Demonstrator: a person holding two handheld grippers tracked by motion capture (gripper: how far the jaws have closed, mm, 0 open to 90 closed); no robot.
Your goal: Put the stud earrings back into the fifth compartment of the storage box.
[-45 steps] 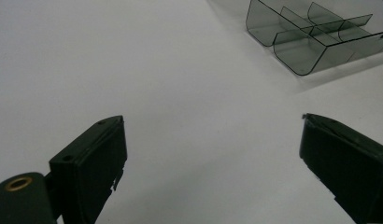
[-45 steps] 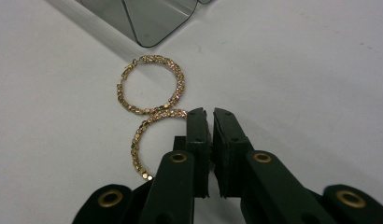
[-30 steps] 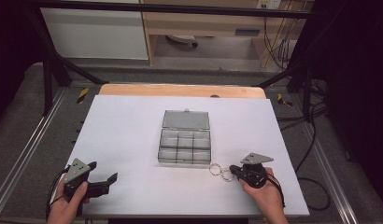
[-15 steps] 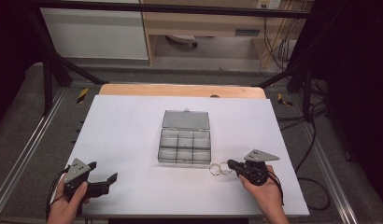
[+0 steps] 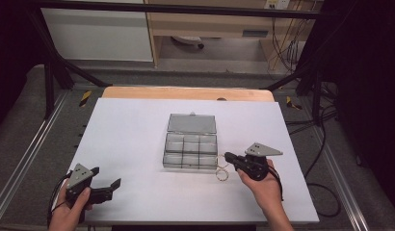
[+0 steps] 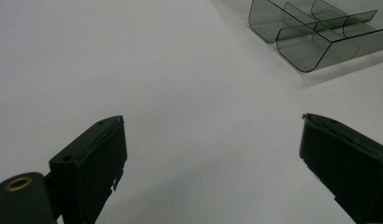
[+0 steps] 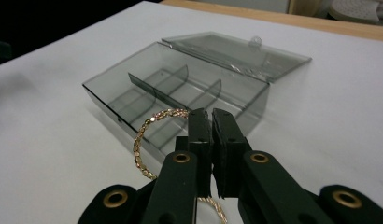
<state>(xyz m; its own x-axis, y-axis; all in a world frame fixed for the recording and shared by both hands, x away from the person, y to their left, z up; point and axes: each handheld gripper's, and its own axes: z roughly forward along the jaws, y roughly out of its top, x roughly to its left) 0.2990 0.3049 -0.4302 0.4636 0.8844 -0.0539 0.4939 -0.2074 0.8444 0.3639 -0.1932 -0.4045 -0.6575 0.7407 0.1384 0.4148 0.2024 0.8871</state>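
A clear grey compartment box (image 5: 190, 150) lies mid-table with its lid (image 5: 191, 123) laid open behind it. Just right of its front corner, my right gripper (image 5: 228, 156) is shut on a gold beaded bracelet (image 5: 221, 169). In the right gripper view the jaws (image 7: 210, 115) pinch the bracelet (image 7: 144, 137), whose loop hangs to their left in front of the box (image 7: 180, 88) and its lid (image 7: 236, 49). At the table's front left, my left gripper (image 5: 106, 177) stands open. Nothing lies between its jaws (image 6: 213, 122), and the box (image 6: 315, 32) is far off.
The white table top (image 5: 128, 130) has a wooden strip (image 5: 186, 93) along its far edge. Metal frame rails run down both sides, and cables (image 5: 325, 159) trail off the right. The box's compartments hold nothing.
My right gripper has lifted a little and edged towards the box, carrying the bracelet with it. The left gripper has stayed where it was.
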